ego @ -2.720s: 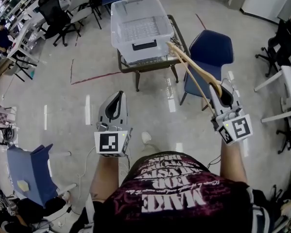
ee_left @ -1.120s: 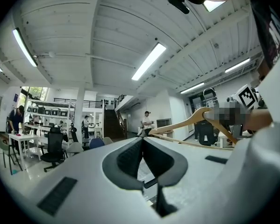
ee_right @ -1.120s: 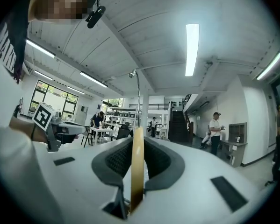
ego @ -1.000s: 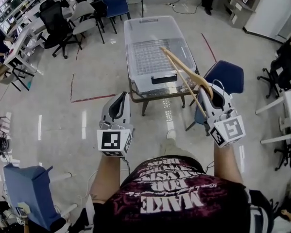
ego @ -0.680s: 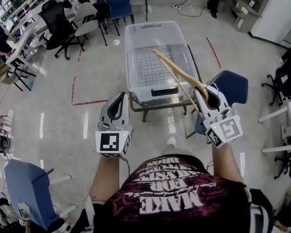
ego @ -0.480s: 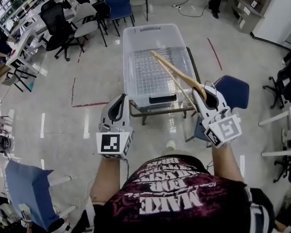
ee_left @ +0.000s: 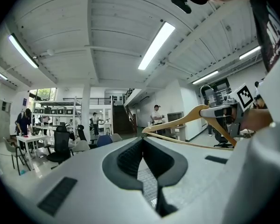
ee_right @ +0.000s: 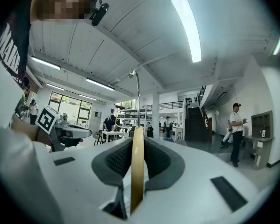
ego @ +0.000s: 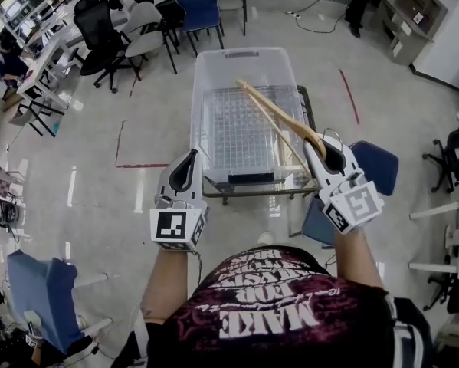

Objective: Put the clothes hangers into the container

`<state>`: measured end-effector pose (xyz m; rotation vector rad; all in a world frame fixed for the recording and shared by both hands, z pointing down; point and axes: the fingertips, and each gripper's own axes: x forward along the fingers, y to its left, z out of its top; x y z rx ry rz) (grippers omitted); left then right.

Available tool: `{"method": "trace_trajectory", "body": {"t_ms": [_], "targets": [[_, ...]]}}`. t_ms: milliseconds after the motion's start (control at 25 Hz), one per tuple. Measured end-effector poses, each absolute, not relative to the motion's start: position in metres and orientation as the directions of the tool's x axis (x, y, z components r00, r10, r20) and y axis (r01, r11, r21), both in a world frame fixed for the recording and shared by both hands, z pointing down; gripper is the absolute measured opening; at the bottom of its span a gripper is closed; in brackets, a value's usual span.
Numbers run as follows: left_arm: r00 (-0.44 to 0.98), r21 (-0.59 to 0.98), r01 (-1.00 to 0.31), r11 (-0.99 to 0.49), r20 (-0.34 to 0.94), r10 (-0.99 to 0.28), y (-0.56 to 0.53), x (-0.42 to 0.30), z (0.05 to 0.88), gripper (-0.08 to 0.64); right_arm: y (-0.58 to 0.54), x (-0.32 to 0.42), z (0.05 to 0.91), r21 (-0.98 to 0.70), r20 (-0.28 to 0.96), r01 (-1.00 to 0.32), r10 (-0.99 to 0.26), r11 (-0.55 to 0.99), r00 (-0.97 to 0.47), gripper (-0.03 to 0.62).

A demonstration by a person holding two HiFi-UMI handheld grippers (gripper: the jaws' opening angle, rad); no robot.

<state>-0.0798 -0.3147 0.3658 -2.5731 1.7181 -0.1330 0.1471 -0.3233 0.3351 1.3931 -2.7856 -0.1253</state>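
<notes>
— Clothes hanger [ego: 275, 112]: where is it?

— In the right gripper [ego: 323, 146]. It is a pale wooden one, and the jaws are pressed onto it at the neck, close to its metal hook. The right gripper view shows the wood edge-on [ee_right: 137, 171], standing upright between the two dark pads, with the hook rising above it.

— How wide are those jaws?

— Barely apart, just the thickness of the wood.

— And where does the hanger reach?

— From the gripper it slants away and to the left, out over the open top of the clear plastic container [ego: 201, 113]. Its far tip sits above the grid-patterned bottom. I cannot tell whether any part touches the rim.

— What does the container stand on?

— A small dark-framed table [ego: 306, 102], with a blue chair [ego: 375, 167] just to its right.

— The left gripper [ego: 188, 159]?

— It is held level, near the container's near-left corner. Its jaws are closed together with nothing in them. In the left gripper view the hanger [ee_left: 177, 123] shows off to the right, well apart from those jaws.
</notes>
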Motion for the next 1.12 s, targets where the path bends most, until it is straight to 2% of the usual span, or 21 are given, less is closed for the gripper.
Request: {"method": "trace_trajectory", "body": {"t_ms": [560,1120], "targets": [[0.279,-0.104,-0.952,-0.287,0.083,-0.957,-0.330,-0.082,0.365,0.006,-0.371,0.162,0.342,0.041,-0.022,-0.754,-0.754,0.655,-0.656,0.060],[0.341,-0.085,-0.934,-0.347,0.082,-0.937,-0.399,-0.098,0.385,0.006,-0.426,0.140,0.357,0.035,-0.010,-0.775,-0.775,0.631,-0.631,0.060]]}}
